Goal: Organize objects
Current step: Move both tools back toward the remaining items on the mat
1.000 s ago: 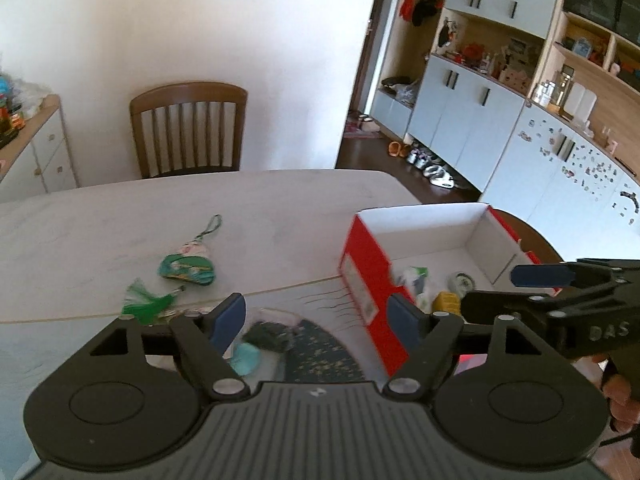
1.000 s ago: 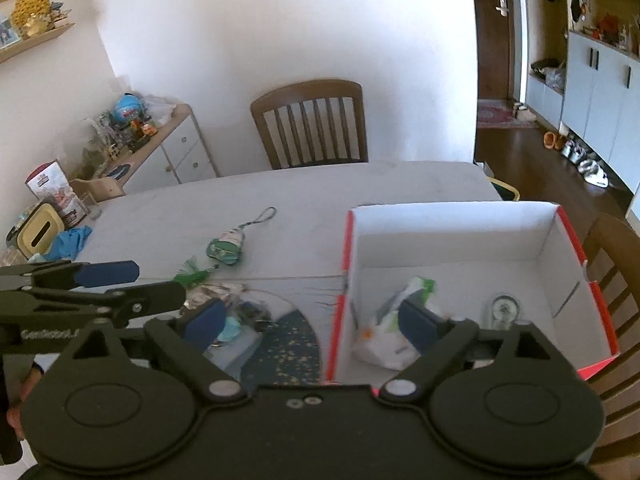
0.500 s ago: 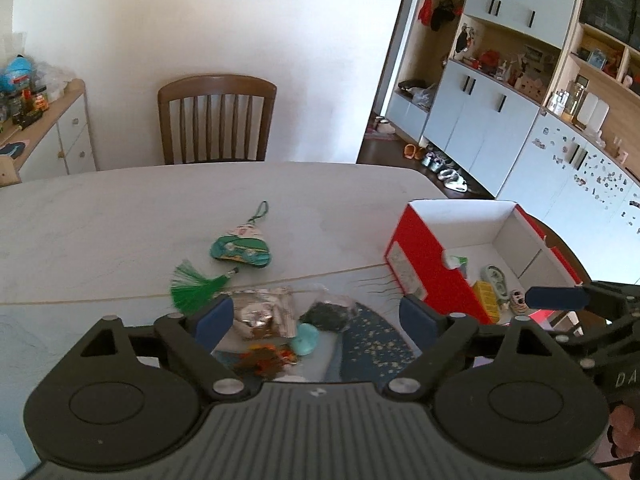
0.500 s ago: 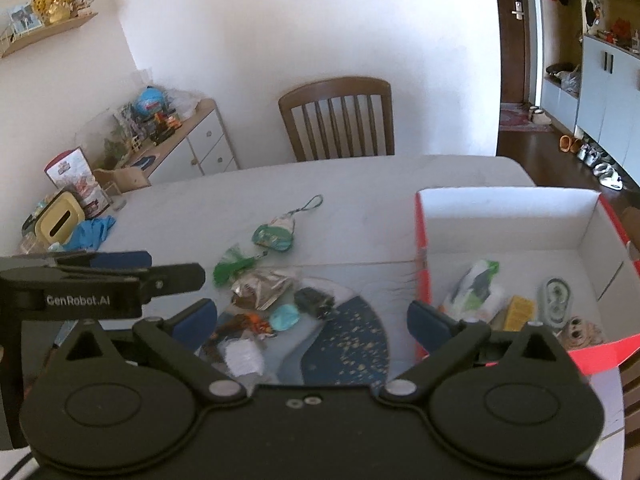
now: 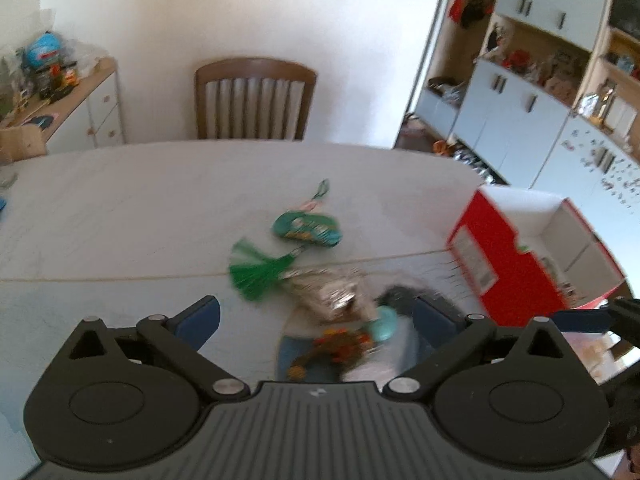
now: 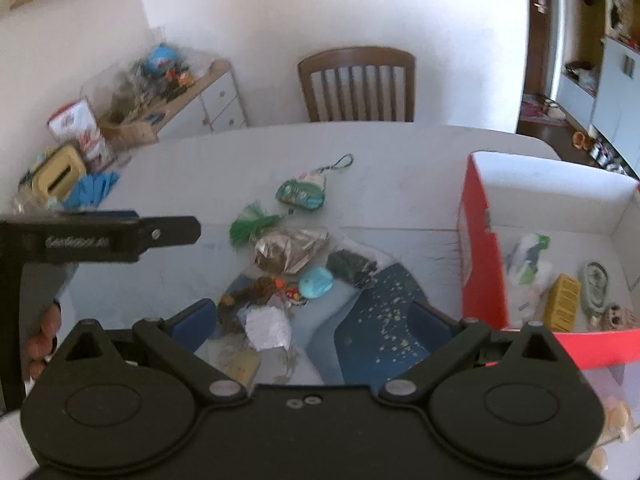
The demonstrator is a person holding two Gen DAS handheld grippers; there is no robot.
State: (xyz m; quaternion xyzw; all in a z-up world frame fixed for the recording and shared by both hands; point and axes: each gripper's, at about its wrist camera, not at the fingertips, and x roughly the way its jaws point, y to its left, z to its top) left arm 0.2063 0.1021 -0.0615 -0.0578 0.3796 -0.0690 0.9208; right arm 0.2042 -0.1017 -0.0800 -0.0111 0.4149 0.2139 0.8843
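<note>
A cluster of small objects lies on the white table: a green sachet with a tassel (image 6: 301, 195) (image 5: 306, 229), a silver foil packet (image 6: 289, 248) (image 5: 329, 289), a dark pouch (image 6: 349, 266), a turquoise piece (image 6: 316, 284) (image 5: 385, 322), a brown and orange item (image 6: 256, 294) and a white packet (image 6: 267, 327). A red box with white inside (image 6: 478, 248) (image 5: 504, 256) stands at the right and holds several items. My left gripper (image 5: 316, 316) is open above the near pile. My right gripper (image 6: 312, 320) is open above the pile, empty.
A wooden chair (image 6: 356, 84) stands behind the table. A sideboard with clutter (image 6: 168, 88) is at the left wall. A blue speckled mat (image 6: 380, 312) lies under the near objects. Cupboards (image 5: 520, 112) line the right wall.
Both grippers have swung left, away from the red box and over the pile of small objects. Both stay open and empty.
</note>
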